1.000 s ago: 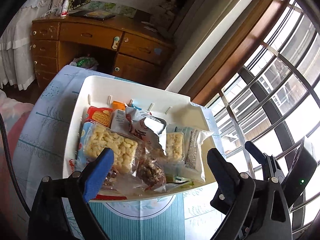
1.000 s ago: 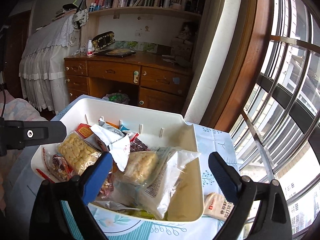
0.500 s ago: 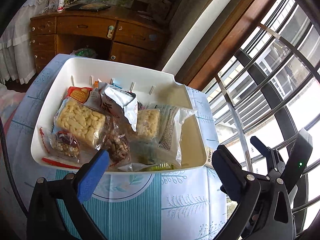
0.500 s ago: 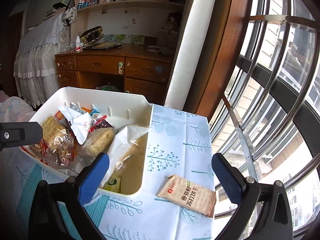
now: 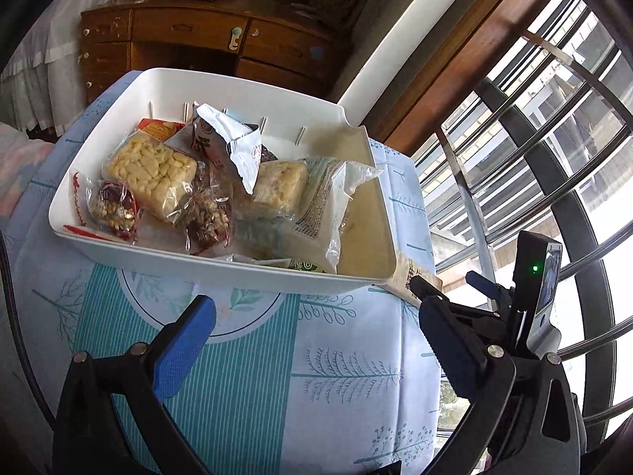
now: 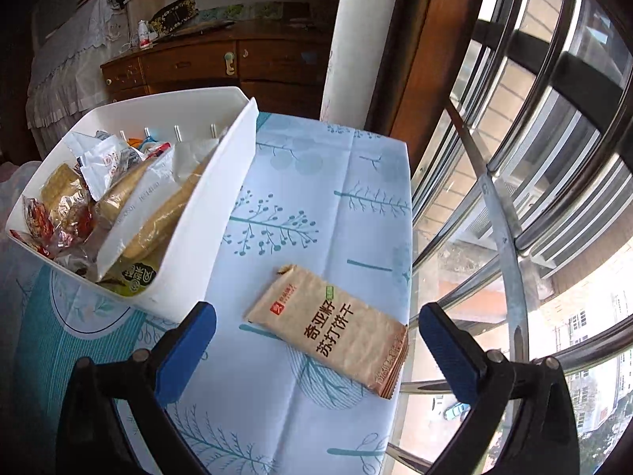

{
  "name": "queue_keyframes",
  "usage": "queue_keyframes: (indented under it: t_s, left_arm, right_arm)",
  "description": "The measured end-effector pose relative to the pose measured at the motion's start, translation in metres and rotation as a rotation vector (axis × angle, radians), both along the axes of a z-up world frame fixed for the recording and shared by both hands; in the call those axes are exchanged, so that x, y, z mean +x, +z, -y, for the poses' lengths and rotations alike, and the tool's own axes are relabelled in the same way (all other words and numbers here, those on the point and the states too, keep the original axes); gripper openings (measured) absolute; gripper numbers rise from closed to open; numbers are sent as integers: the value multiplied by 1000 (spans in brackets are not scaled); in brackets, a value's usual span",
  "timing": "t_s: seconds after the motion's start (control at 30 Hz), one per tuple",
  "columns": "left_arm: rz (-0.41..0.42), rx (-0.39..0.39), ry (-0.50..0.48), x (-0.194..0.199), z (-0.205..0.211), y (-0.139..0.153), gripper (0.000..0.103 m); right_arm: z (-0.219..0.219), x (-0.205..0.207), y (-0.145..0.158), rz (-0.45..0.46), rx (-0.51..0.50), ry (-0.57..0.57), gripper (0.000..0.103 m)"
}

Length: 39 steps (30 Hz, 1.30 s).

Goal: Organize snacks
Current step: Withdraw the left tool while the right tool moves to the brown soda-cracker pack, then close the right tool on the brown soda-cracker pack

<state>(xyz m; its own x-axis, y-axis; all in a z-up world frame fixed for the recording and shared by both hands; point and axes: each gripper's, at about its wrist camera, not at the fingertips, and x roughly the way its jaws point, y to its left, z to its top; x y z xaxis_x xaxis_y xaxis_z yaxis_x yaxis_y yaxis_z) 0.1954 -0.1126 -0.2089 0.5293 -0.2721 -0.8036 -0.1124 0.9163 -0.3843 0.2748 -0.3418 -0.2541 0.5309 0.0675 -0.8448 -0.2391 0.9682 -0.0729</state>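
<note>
While the right tongs hover spread wide and empty over the brown cracker packet, the thing to do is lower them squarely across its narrow width and pinch flat. The packet lies on the worktop just right of the white bin, near the right edge. The left tongs, also wide and empty, wait near the bin's front.

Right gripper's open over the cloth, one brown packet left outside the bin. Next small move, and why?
Probably lower the right gripper onto the brown cracker packet and close. The packet lies flat on the tablecloth beside the white bin, the only snack seen outside it. The jaws are open with the packet between them in the right wrist view. The left gripper is open and holds nothing.
</note>
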Motion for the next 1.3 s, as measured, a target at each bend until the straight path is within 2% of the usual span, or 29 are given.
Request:
queue_keyframes:
  t_s: [0.33, 0.57, 0.73, 1.0, 1.17, 1.3]
  left_arm:
    - [-41, -15, 44, -7, 12, -17, 102]
    - [-70, -4, 68, -8, 13, -24, 102]
    - [-80, -3, 91, -8, 9, -26, 102]
    - [-103, -8, 107, -12, 7, -32, 102]
    - [-106, -8, 113, -12, 5, -32, 102]
    - [-108, -7, 115, -12, 5, -32, 102]
  right_arm:
    - [31, 18, -36, -190, 147, -150, 103]
    - [30, 26, -54, -266, 172, -194, 103]
    - [19, 30, -57, -263, 124, -174, 103]
    - [-3, 36, -63, -232, -7, -119, 103]
    - [-15, 34, -65, -212, -74, -24, 103]
    - [-16, 34, -68, -208, -96, -1, 103]
